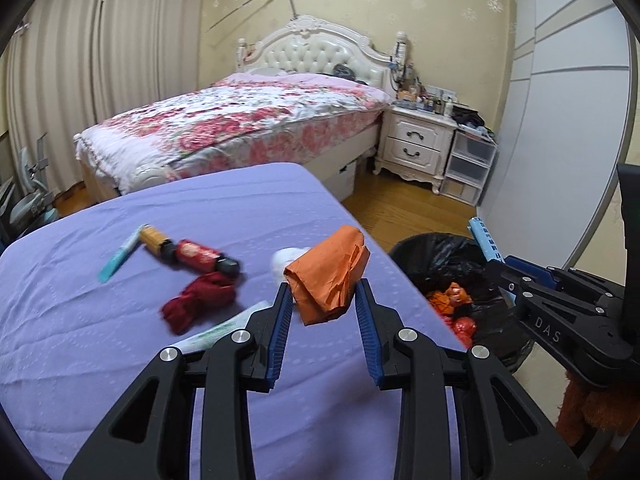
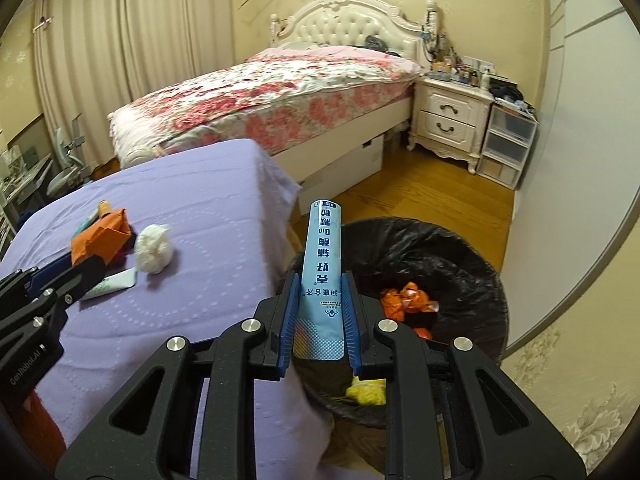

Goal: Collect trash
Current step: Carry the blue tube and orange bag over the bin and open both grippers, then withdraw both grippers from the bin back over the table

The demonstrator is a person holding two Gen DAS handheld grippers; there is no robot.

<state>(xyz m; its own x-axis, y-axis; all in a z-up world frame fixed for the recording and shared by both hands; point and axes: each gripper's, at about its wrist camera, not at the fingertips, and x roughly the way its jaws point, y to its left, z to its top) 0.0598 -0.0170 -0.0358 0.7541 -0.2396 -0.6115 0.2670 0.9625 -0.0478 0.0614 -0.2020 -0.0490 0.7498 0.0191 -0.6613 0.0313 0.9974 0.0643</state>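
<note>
My left gripper (image 1: 322,286) is shut on a crumpled orange paper (image 1: 326,274) and holds it above the purple-covered table (image 1: 120,360); it also shows in the right wrist view (image 2: 100,236). My right gripper (image 2: 320,280) is shut on a light blue tube (image 2: 322,268), held over the near rim of a black-lined trash bin (image 2: 460,256) with orange and yellow scraps inside. The bin (image 1: 440,252) stands right of the table. On the table lie a white paper wad (image 2: 154,248), a dark red crumpled piece (image 1: 198,300), a red and orange wrapper roll (image 1: 188,252), a teal tube (image 1: 120,256) and a white-green tube (image 2: 114,282).
A bed with a floral cover (image 1: 240,120) stands behind the table. A white nightstand (image 1: 416,144) and plastic drawers (image 1: 468,164) are at the back right. A grey wardrobe door (image 1: 560,120) runs along the right. Wooden floor (image 2: 420,200) lies between the bin and the bed.
</note>
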